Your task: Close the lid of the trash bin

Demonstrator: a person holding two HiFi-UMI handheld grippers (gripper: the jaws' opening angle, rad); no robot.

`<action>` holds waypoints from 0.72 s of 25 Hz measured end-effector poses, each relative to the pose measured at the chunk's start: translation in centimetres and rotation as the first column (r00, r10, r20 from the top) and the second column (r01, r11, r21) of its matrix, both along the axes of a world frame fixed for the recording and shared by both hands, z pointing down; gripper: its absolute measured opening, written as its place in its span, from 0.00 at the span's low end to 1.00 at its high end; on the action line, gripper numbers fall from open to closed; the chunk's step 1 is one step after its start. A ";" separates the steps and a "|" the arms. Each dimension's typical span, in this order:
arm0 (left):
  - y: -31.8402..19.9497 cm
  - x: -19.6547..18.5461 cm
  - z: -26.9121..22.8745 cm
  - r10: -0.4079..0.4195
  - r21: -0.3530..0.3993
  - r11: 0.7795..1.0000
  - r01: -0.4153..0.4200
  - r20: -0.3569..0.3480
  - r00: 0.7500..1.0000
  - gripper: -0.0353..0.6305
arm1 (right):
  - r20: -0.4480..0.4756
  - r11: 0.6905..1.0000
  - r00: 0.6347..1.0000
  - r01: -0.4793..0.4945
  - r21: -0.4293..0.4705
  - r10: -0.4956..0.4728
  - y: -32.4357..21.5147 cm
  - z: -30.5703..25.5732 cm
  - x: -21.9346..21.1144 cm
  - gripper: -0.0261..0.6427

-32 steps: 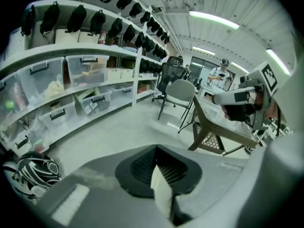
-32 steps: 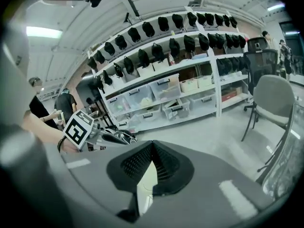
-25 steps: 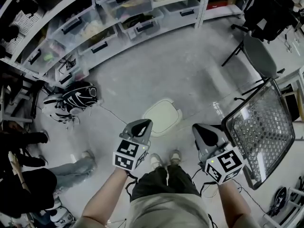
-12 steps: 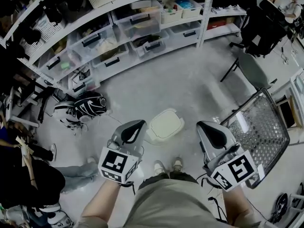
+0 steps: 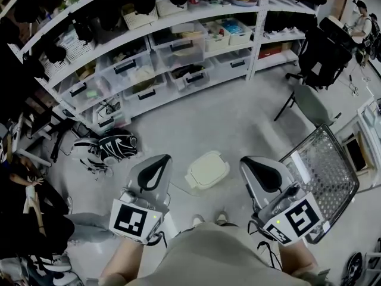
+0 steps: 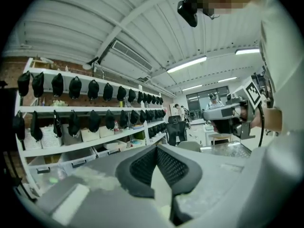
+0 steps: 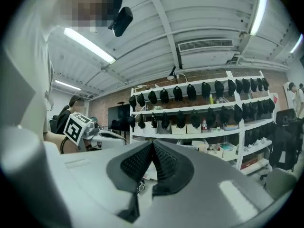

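Small trash bin with a cream, rounded-square plastic lid (image 5: 207,169): stands on the pale grey concrete floor (image 5: 238,121), just ahead of the person's feet, between the 2 grippers as the head view frames them. From above its top reads as 1 unbroken cream face, so the lid looks down or nearly down. Whether it is fully seated cannot be told from this height.

Left gripper (image 5: 157,165): jaw tips pressed together, nothing between them. It is held high, and its own view looks at shelving and ceiling, not the bin.

Right gripper (image 5: 255,167): the same, pads meeting in a V and empty, also aimed level across the room.

Judgement on the step: neither gripper is near the bin, so a check or a final press means bending down first. Closed jaws suit this. 1 blunt tip set flat on the lid's middle and pushed straight down should seat it without tipping the light bin. A push at an edge risks sliding it.

Surroundings: black-and-white backpack (image 5: 112,146) on the floor well to the left, tilted wire-mesh panel (image 5: 324,168) close on the right, white shelving with clear storage boxes (image 5: 178,52) beyond.
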State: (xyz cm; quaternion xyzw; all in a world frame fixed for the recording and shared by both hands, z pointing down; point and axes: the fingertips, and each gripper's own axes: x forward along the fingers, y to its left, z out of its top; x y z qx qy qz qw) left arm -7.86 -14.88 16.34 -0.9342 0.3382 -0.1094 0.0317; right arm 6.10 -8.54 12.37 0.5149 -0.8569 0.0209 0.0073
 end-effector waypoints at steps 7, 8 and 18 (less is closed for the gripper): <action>1.3 -0.8 -2.7 -0.027 0.035 0.999 0.027 -0.026 0.999 0.06 | -0.020 0.998 0.999 0.027 0.049 -0.026 0.2 -1.7 -1.1 0.04; 1.4 -0.9 -2.8 -0.026 0.038 0.999 0.027 -0.028 0.999 0.06 | -0.021 0.998 0.999 0.031 0.048 -0.030 0.2 -1.7 -1.2 0.04; 1.6 -2.0 -2.1 -0.042 0.017 0.999 0.042 -0.021 0.999 0.06 | 0.063 1.000 0.998 0.002 0.010 -0.003 -0.3 -1.5 -0.6 0.04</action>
